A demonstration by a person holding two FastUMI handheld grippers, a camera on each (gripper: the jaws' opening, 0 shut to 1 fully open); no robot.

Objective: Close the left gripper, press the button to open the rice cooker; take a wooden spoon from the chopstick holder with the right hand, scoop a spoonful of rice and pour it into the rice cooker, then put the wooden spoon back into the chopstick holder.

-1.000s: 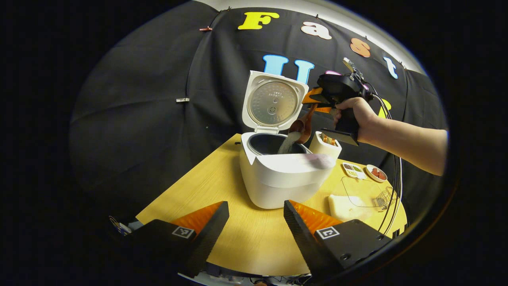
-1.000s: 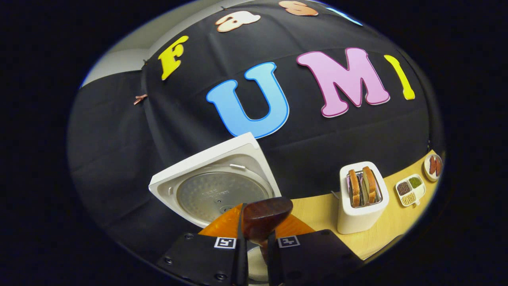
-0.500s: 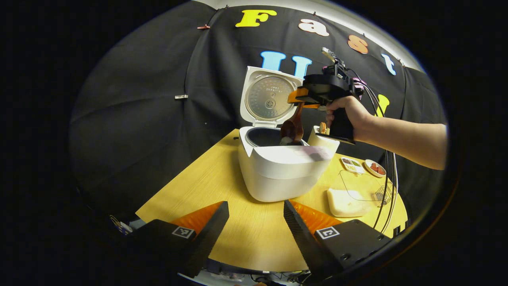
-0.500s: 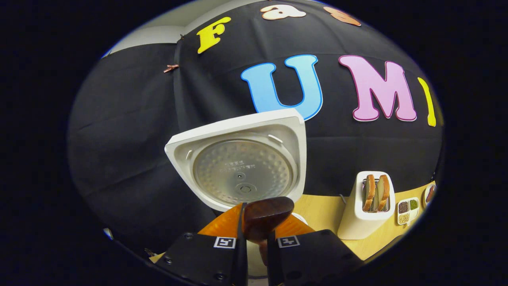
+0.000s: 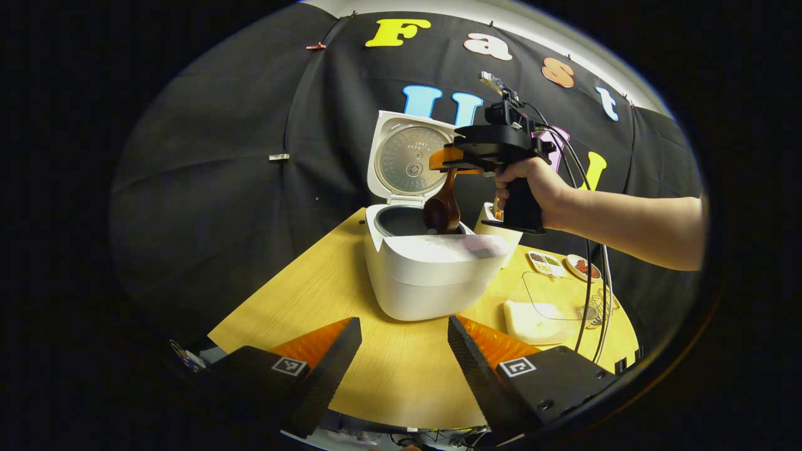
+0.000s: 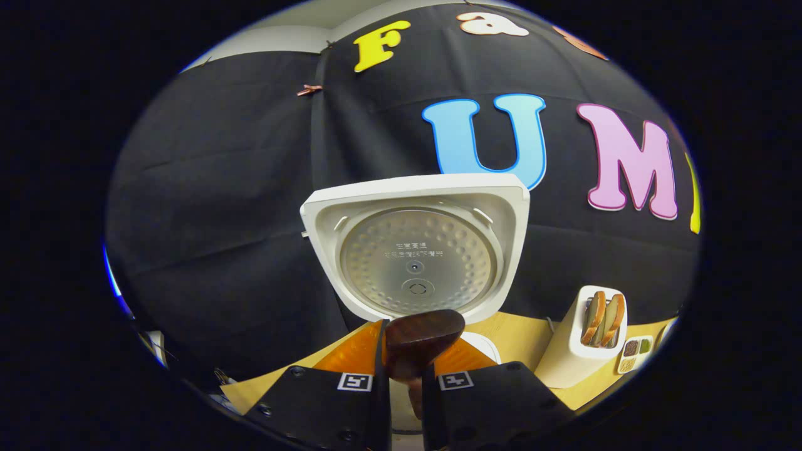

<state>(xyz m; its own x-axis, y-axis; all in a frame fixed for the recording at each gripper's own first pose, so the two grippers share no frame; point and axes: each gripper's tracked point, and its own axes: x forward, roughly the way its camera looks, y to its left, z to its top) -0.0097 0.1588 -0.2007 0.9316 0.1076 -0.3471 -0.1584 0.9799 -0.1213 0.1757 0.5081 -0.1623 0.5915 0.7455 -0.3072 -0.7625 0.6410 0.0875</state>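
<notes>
Rice stream seen a second ago has ceased; right claw clamps the emptied wooden spoon, hanging bowl-down over the rice cooker, left claw open at six o'clock; return pending.

The right gripper fingers clamp the wooden spoon before the raised lid.

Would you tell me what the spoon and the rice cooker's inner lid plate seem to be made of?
The wooden spoon: dark, glossy brown, likely varnished wood, with faint grain on the handle end. The inner lid plate: dull silver with rows of dimples, probably brushed metal, set in a smooth white lid, seemingly plastic.
</notes>
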